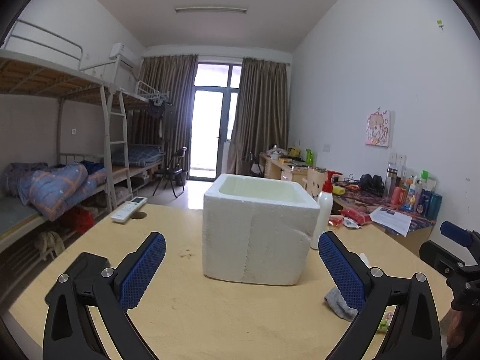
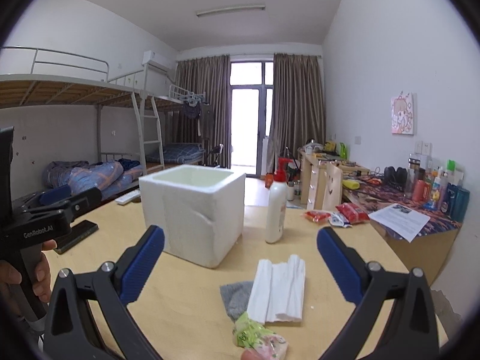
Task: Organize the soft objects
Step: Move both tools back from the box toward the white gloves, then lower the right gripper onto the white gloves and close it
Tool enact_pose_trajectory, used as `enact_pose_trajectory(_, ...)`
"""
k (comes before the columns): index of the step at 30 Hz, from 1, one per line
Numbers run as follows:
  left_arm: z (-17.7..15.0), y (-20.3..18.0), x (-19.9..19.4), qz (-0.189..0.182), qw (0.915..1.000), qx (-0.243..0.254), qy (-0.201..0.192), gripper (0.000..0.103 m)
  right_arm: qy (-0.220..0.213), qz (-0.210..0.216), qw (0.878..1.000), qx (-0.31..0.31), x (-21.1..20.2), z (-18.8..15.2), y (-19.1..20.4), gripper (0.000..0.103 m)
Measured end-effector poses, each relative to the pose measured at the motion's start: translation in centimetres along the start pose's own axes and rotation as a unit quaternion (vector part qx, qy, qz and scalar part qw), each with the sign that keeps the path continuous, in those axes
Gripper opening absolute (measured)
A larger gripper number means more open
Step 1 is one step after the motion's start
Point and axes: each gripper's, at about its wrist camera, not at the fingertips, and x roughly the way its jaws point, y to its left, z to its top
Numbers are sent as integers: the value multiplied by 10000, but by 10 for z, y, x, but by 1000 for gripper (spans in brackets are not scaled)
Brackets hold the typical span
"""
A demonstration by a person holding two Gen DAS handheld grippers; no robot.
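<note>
The white foam box (image 2: 192, 210), thick-walled, grainy and dented on one side, is stood open-topped in the middle of the pale wooden counter (image 1: 186, 315), apparently so that soft things can be dropped in from above. Just in front of it, within reach of the right claw (image 2: 240, 267), a limp grey cloth (image 2: 235, 298), a ribbed stack of folded white tissue (image 2: 279, 289) overlapping it and a crinkly green-and-pink packet (image 2: 258, 337) are laid. Both the right claw and the left claw (image 1: 241, 265) are held spread wide and empty, aimed at box and pile, while the smooth white pump bottle (image 2: 277, 207) is left upright beside the box
</note>
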Motion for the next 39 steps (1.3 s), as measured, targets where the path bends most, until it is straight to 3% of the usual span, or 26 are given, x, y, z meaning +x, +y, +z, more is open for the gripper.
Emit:
enact_pose_trajectory(13,-11,-32,30,-578,9970,218,460,102,231,-112,9996,141,7,-12,-21,103)
enact_pose_trajectory(24,-28,-64,69,-1074,9878,415,1046,102,744,-317,9964,247,26,-26,-50,102)
enact_pose_trajectory(29,-38,-75,87,-1301,9807,550,1349,102,984,-308,9943,256,39,-32,-56,96)
enact_pose_trajectory(39,-48,-76,114,-1327,9754,617,1648,102,1685,-52,9853,281,75,-45,-55,76)
